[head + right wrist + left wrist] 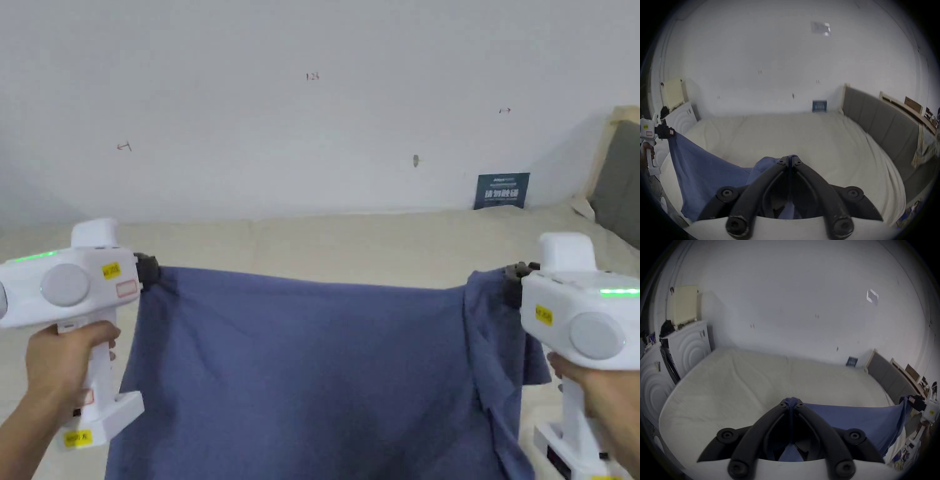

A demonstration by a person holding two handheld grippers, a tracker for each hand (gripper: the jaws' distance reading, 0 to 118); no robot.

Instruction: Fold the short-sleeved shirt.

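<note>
A blue short-sleeved shirt point(312, 375) hangs spread in the air above a cream bed point(350, 244), stretched between both grippers. My left gripper point(150, 270) is shut on its upper left corner; in the left gripper view a bunch of blue cloth point(791, 400) pokes out between the closed jaws of the left gripper point(791, 404). My right gripper point(515, 275) is shut on the upper right corner, where a sleeve point(506, 350) droops. In the right gripper view the shirt point(705, 168) runs from the right gripper point(791, 160) to the far left gripper point(670, 132).
A white wall point(312, 112) stands behind the bed. A grey padded headboard point(619, 181) rises at the right, with a small blue sign point(501, 190) beside it. White cabinets point(688, 347) stand off the bed's left end.
</note>
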